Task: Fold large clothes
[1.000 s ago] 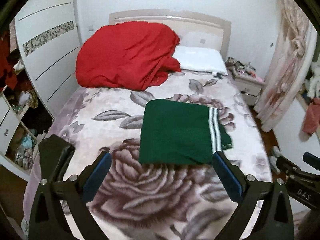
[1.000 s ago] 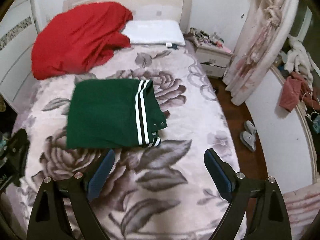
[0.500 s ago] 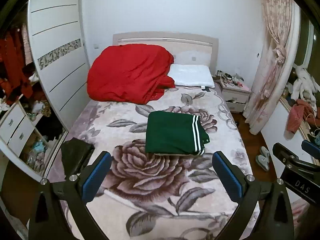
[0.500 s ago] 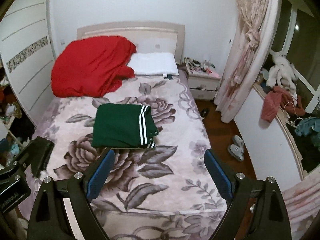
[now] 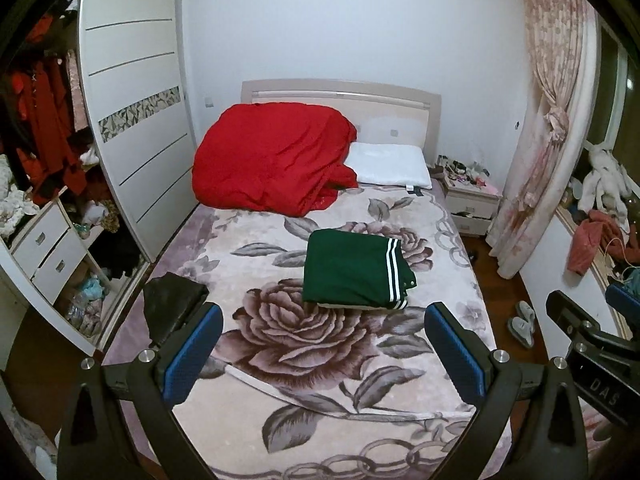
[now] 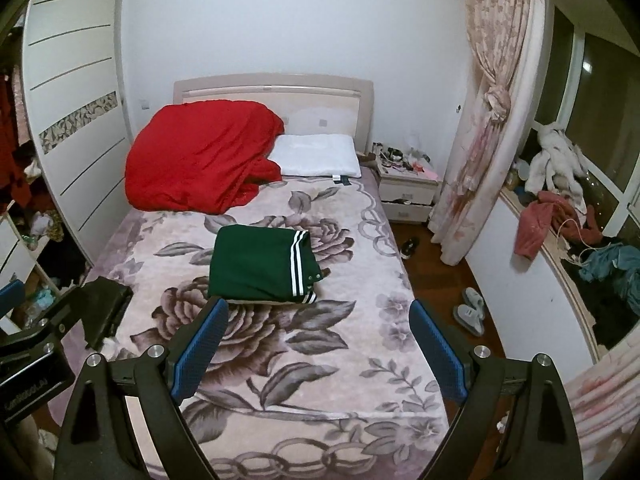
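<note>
While folded garment (image 5: 352, 270) unobstructed, red quilt (image 5: 272, 160) beyond.

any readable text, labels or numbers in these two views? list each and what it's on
"DAS": white letters on the black body of the right claw, seen at the right edge of the left wrist view; possibly cut off.
Faint lettering on the black body of the left claw, in the right wrist view: too dim and blurred to read.
Small dark tag on the white pillow: too small to read.
Nothing readable on the green garment.
</note>
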Tool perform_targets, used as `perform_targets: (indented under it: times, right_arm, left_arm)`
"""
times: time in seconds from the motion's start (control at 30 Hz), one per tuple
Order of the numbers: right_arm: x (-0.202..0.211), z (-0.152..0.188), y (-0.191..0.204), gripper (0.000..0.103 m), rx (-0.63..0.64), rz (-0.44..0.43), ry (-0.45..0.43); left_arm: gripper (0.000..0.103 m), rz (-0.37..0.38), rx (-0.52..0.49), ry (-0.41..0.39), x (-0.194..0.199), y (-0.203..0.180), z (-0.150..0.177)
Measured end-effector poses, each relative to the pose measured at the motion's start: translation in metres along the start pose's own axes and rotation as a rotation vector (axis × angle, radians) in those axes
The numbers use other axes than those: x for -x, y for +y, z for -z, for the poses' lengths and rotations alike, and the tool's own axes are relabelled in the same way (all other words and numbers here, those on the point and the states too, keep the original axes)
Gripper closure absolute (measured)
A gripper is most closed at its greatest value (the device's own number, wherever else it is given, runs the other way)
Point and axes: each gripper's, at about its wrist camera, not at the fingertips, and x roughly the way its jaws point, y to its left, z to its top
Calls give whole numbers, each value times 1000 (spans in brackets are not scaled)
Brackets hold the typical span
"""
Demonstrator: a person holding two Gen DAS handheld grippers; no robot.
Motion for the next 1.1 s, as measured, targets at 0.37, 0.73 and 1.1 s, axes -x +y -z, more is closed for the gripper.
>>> perform_targets:
  times: [0.37, 0.73, 1.1]
  right_arm:
    - [23, -3, -5, 8, 8, -24, -24]
    - [30, -6, -9, 6, 8, -33, -45]
    - [28, -10, -14, 5, 16, -58, -51]
  left_arm:
    - [0, -44, 14, -38, 19, 4, 13]
    - [0, -62, 9, -69, 27, 5, 11]
    - [0, -69, 6, -75, 30, 3, 8]
